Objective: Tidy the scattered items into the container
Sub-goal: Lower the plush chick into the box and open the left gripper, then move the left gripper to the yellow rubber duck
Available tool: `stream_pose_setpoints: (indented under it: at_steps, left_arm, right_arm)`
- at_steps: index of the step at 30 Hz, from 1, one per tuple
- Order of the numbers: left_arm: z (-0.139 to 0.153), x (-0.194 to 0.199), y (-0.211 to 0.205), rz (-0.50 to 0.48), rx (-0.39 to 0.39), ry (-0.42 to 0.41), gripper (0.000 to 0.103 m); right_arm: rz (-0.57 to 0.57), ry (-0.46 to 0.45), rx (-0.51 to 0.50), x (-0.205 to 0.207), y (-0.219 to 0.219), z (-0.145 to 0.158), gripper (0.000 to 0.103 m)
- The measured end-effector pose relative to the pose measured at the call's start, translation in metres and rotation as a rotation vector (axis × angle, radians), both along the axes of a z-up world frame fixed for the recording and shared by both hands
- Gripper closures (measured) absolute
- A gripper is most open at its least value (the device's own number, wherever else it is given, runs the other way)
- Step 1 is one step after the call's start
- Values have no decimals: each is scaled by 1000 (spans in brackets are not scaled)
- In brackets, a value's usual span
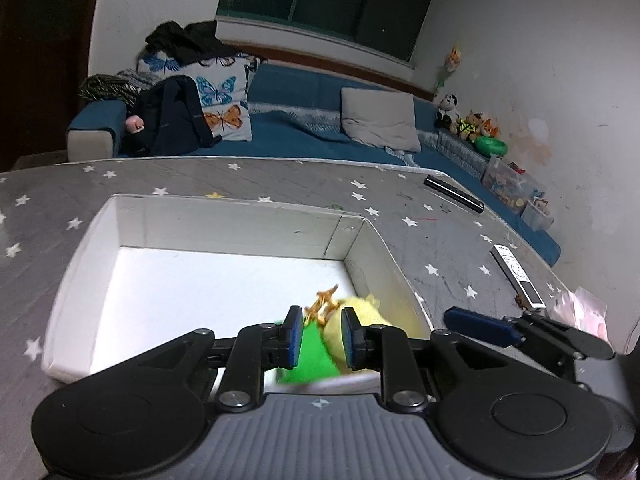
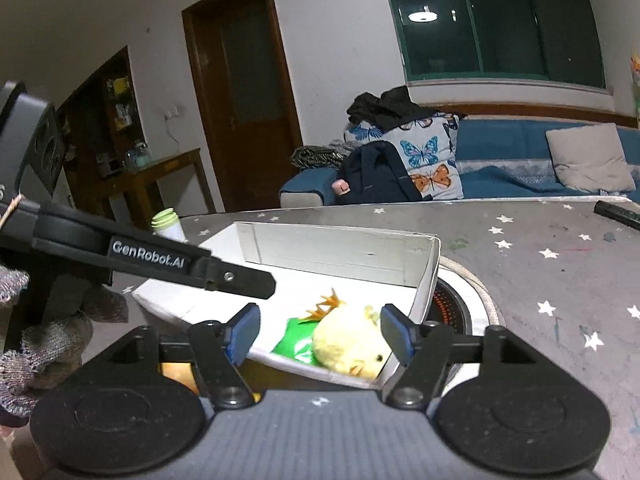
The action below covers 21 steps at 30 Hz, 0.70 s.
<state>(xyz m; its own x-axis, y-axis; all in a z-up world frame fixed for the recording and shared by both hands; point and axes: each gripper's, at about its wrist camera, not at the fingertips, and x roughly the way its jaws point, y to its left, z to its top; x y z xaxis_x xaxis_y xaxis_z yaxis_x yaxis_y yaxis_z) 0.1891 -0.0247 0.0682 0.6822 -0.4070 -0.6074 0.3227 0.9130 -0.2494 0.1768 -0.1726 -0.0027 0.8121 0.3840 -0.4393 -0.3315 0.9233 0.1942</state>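
Note:
A white cardboard box [image 1: 240, 226] stands on the grey star-patterned table [image 1: 420, 200]. In its near right corner lies a yellow plush toy [image 1: 370, 310] with a green cloth and orange tufts. My left gripper [image 1: 322, 338] hovers over that corner, its jaws a little apart with nothing pinched; the toy shows behind the gap. In the right wrist view the box [image 2: 340, 252] holds the same toy [image 2: 348, 340], and my right gripper [image 2: 320, 334] stands open just short of the box's near rim. The left gripper's finger [image 2: 240, 280] reaches in from the left above the box.
A white remote [image 1: 518, 276], a black remote [image 1: 454, 194] and a pink bag [image 1: 588, 312] lie on the table's right side. A round black disc with a rope rim [image 2: 452, 304] sits right of the box. A bottle [image 2: 166, 224] stands behind it. A gloved hand [image 2: 40, 336] is at left.

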Motion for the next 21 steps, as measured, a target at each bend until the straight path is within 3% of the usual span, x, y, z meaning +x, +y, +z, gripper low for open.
stream_pose_setpoints:
  at_steps: [9,21]
  left_arm:
    - [-10,-52,13,-23,21,-29,80]
    - [-37,-55,8,-59,73,53,75]
  right_arm:
    - [51,20,-4,-44,15,-4,30]
    - [122,114,-80,-50,50,-34,24]
